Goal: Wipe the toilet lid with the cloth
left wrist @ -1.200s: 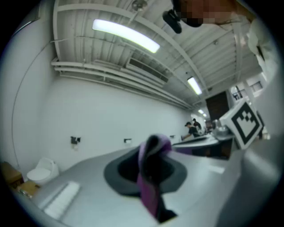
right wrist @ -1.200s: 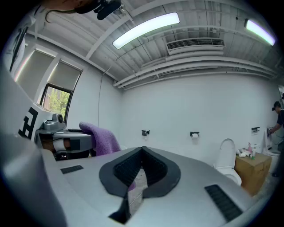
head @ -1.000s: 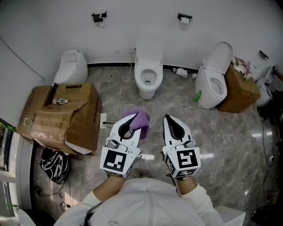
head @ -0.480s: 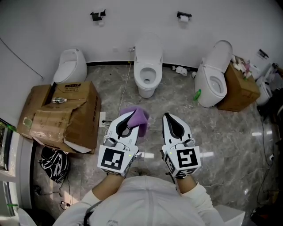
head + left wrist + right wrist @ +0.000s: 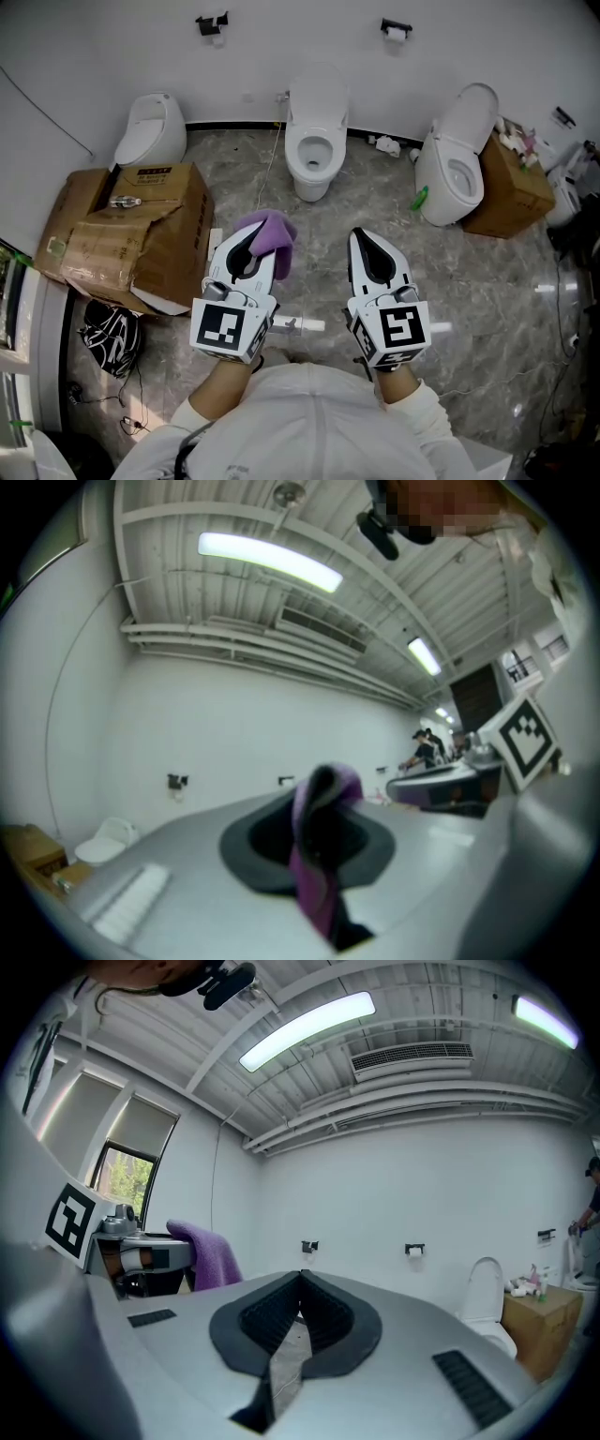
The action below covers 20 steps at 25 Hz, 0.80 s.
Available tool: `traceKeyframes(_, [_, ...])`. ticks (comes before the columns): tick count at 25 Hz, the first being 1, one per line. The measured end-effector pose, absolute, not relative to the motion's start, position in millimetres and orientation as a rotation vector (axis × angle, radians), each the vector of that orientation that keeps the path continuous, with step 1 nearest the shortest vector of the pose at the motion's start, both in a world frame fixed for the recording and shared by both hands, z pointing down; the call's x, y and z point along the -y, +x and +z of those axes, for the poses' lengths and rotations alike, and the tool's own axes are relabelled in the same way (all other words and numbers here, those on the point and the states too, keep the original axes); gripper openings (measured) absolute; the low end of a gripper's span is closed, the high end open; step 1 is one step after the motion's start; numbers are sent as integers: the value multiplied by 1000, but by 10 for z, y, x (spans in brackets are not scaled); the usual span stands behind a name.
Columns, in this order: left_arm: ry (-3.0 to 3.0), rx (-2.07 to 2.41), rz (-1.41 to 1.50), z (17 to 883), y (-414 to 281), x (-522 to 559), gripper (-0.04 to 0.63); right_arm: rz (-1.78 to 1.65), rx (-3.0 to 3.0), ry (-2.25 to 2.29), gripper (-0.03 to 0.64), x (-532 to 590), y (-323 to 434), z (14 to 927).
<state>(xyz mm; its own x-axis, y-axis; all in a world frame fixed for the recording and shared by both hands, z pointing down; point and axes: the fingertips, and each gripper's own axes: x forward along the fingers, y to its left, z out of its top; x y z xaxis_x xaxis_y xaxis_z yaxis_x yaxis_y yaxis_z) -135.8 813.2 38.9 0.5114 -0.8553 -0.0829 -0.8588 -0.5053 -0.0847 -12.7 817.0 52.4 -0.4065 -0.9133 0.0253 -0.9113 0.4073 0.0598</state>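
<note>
Three white toilets stand along the far wall. The middle toilet [image 5: 315,150] and the right toilet [image 5: 452,173] have their lids raised; the small left toilet [image 5: 150,139] has its lid [image 5: 156,114] down. My left gripper [image 5: 255,231] is shut on a purple cloth [image 5: 269,233], which drapes over its tips and hangs between the jaws as the cloth [image 5: 322,855] in the left gripper view. My right gripper [image 5: 362,236] is beside it, shut and empty; in the right gripper view its jaws [image 5: 302,1275] meet with nothing between them. Both point level toward the middle toilet, well short of it.
A torn cardboard box [image 5: 131,234] lies on the floor at the left, with a black bag [image 5: 108,336] in front of it. Another box [image 5: 511,186] stands beside the right toilet, a green bottle [image 5: 419,200] at its base. A cable [image 5: 267,178] runs across the marble floor.
The left gripper with the cloth has shifted a little to the left in the head view. The right gripper has hardly moved and stays shut.
</note>
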Motion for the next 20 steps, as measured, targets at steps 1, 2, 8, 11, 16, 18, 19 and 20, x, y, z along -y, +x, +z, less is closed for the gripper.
traceKeyframes(1, [-2629,-1504,46,397,-1351,-8127,17,-56,2591,1677,15,-8163,-115,527])
traceKeyframes(2, [-2630,-1508,45,405,-1340,-8122,17,-54,2592,1674,15,-8156,-101,534])
traceKeyframes(8, [-2632,-1511,32,428,-1276,-8044,17,-32,2588,1679,15,-8093,-3,596])
traceKeyframes(11, [-2640,-1499,25,462,-1253,-7994,17,-22,2577,1698,15,-8034,64,630])
traceKeyframes(16, [-2653,-1488,35,481,-1208,-7832,17,-28,2563,1717,15,-7873,139,632])
traceKeyframes(18, [-2659,-1485,44,501,-1194,-7762,17,-28,2560,1714,15,-7800,140,652])
traceKeyframes(19, [-2660,-1485,47,510,-1196,-7722,17,-30,2560,1711,15,-7760,128,659])
traceKeyframes(20, [-2660,-1484,50,517,-1202,-7672,17,-35,2560,1708,15,-7715,111,662])
